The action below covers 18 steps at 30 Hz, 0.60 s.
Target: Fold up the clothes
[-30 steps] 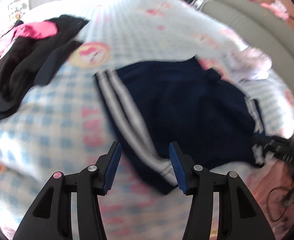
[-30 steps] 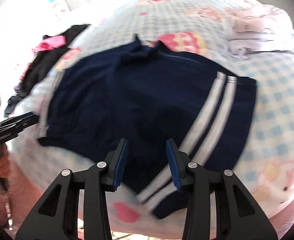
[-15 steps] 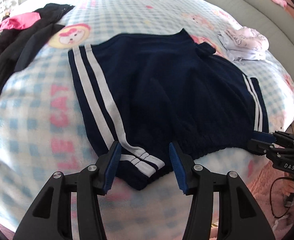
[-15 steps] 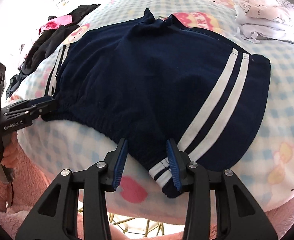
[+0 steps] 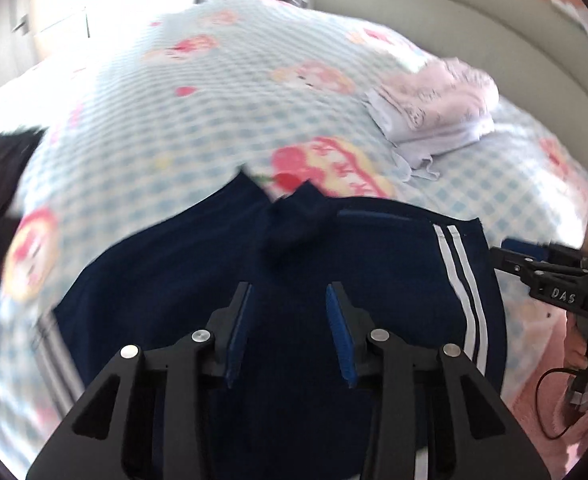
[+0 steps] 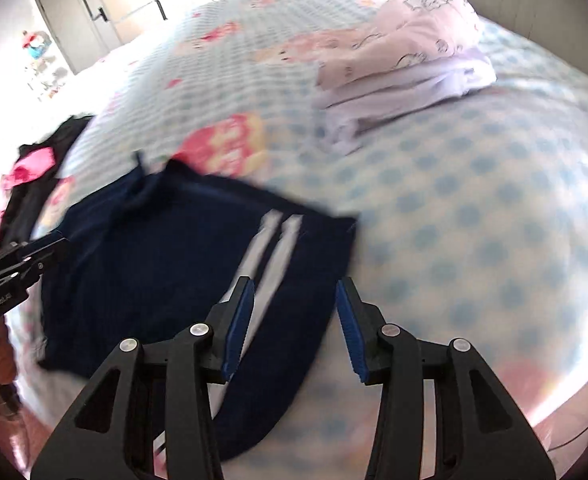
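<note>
Navy shorts with white side stripes (image 5: 294, 264) lie flat on the checked bedspread (image 5: 198, 92). My left gripper (image 5: 288, 304) is open and empty, over the middle of the shorts. In the right wrist view the shorts (image 6: 166, 248) lie at lower left, and my right gripper (image 6: 295, 300) is open and empty over their striped right side. The right gripper also shows at the right edge of the left wrist view (image 5: 533, 272). The left gripper shows at the left edge of the right wrist view (image 6: 14, 272).
A folded pale pink and white garment (image 5: 437, 116) lies at the back right of the bed, also in the right wrist view (image 6: 405, 68). A black and pink clothes pile (image 6: 30, 168) lies at the left. A grey headboard (image 5: 453, 40) runs behind.
Both grippers have swung right and forward. The left moved from the shorts' left striped hem to over their middle; the right moved from the waistband to the right striped side. Both stay open.
</note>
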Available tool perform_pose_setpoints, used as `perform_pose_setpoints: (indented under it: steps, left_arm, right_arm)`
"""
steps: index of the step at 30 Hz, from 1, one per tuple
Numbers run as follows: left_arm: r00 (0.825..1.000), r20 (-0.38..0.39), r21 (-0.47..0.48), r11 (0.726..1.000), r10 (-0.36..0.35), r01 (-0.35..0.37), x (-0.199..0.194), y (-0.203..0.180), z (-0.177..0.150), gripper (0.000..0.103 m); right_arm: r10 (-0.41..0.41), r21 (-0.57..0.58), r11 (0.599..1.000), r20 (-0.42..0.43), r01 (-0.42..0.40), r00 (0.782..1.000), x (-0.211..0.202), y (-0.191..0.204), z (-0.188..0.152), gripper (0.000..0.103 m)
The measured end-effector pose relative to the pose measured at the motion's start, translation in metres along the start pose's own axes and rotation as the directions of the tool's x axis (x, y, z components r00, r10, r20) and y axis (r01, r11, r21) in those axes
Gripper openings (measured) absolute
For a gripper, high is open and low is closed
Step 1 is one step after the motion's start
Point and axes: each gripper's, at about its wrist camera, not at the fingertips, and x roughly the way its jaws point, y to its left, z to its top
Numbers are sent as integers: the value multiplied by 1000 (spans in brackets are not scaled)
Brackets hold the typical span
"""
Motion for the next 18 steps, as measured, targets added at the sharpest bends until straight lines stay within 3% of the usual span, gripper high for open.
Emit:
perform_pose_setpoints:
  steps: [3, 7, 9, 11, 12, 18]
  left_arm:
    - [999, -36, 56, 998, 19, -17, 29, -17, 20, 40]
    - [997, -57, 51, 998, 48, -46, 51, -19, 29, 43]
    - [996, -67, 48, 997, 63, -60, 63, -20, 34, 41]
    - [994, -78, 46, 996, 78, -74, 74, -20, 38, 29]
    - [993, -83, 45, 996, 85, -82, 80, -21, 40, 24]
    - [998, -25, 6, 999, 53, -53, 80, -16, 57, 9]
  right_arm:
    - [-42, 13, 999, -31, 42, 999, 18, -9, 6, 56]
    - [29, 93, 995, -68, -22, 997, 37, -31, 5, 68]
    - [57, 88, 995, -63, -51, 996, 41, -35, 6, 67]
    - [107, 57, 993, -48, -104, 993, 43, -33, 8, 36]
    - [136, 49, 990, -43, -134, 990, 43, -32, 9, 15]
    - [177, 97, 978, 57, -182, 983, 23, -46, 1, 4]
